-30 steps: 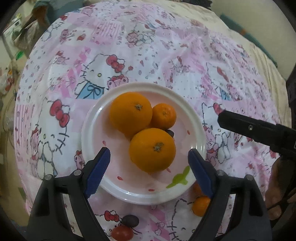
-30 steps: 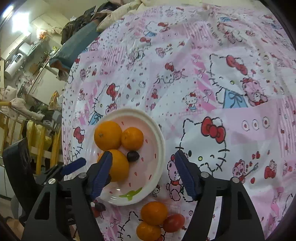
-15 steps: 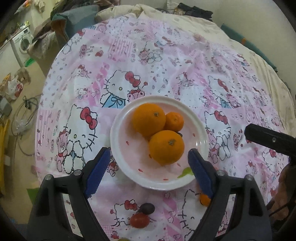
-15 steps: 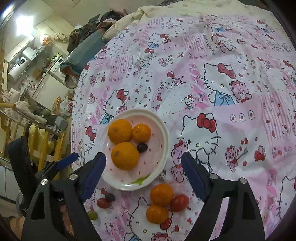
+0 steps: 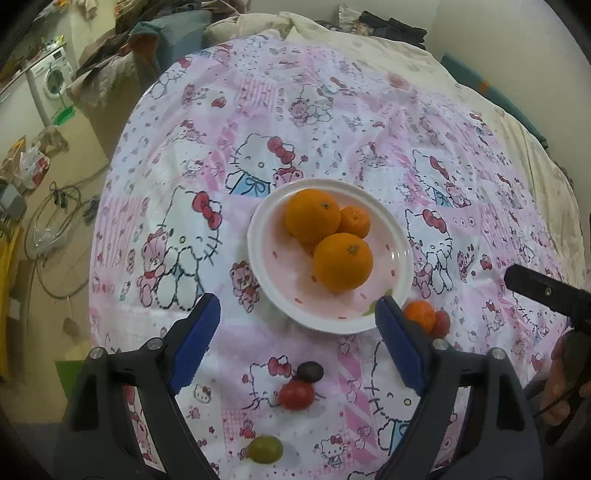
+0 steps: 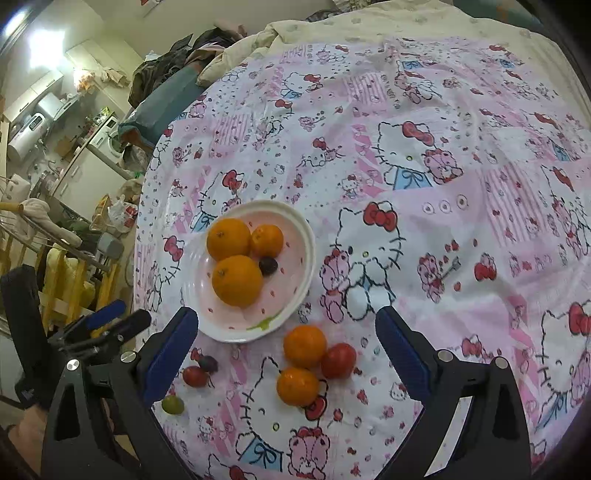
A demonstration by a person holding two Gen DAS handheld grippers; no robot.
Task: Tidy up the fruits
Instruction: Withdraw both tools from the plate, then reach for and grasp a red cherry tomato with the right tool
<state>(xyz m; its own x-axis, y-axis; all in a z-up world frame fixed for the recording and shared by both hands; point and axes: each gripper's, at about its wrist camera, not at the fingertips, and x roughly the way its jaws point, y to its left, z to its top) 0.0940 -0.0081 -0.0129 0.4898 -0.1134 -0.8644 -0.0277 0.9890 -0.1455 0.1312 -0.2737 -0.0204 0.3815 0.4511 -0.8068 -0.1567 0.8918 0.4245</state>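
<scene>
A white plate [image 5: 266,280] [image 6: 304,258] on the Hello Kitty cloth holds two big oranges [image 5: 341,261] [image 6: 236,275], a small mandarin [image 5: 355,221] and a dark grape [image 6: 268,265]. In front of it lie two mandarins [image 6: 304,345] [image 6: 297,386], a red tomato [image 6: 338,360], a smaller red tomato [image 5: 295,394], a dark grape [image 5: 310,371] and a green grape [image 5: 265,448]. My left gripper [image 5: 297,341] is open and empty, above the near fruits. My right gripper [image 6: 282,350] is open and empty, above the mandarins.
The cloth-covered round table [image 5: 332,110] drops off at the left to a cluttered floor with cables [image 5: 55,229] and a washing machine [image 5: 51,79]. Bedding [image 6: 332,26] lies behind the table. A wooden rack [image 6: 55,280] stands at the left.
Both grippers have drawn back and up from the plate. More of the table and the loose fruits in front of the plate have come into view. Both stay open.
</scene>
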